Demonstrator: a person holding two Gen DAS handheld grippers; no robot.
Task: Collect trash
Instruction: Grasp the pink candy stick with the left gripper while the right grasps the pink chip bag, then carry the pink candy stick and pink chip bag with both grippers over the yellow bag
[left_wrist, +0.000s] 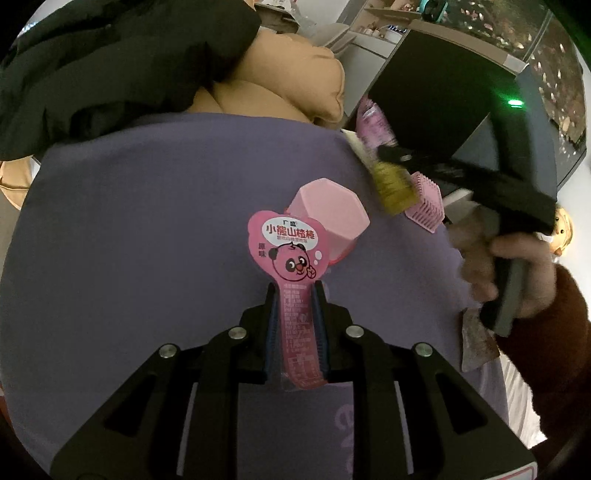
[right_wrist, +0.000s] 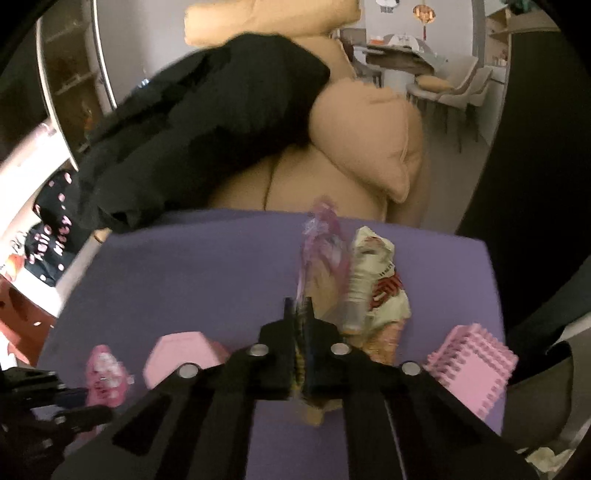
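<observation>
My left gripper (left_wrist: 295, 291) is shut on the stem of a pink bear-print snack wrapper (left_wrist: 286, 243), held over the purple cloth (left_wrist: 147, 221). Just behind it a pink hexagonal cup (left_wrist: 328, 210) lies on its side. My right gripper (right_wrist: 301, 306) is shut on a clear pink wrapper (right_wrist: 325, 251) that stands up from its jaws. A crumpled white-and-red wrapper (right_wrist: 376, 277) presses against it; whether that one is also gripped I cannot tell. In the left wrist view the right gripper (left_wrist: 384, 151) sits at the cloth's far right, in a person's hand (left_wrist: 517, 269).
A pink ridged block (right_wrist: 476, 365) rests on the cloth's right side. A black garment (right_wrist: 203, 129) and tan sofa cushions (right_wrist: 362, 140) lie beyond the cloth. A dark box (left_wrist: 443, 92) stands at the right. A dining table and chairs (right_wrist: 443, 85) are far off.
</observation>
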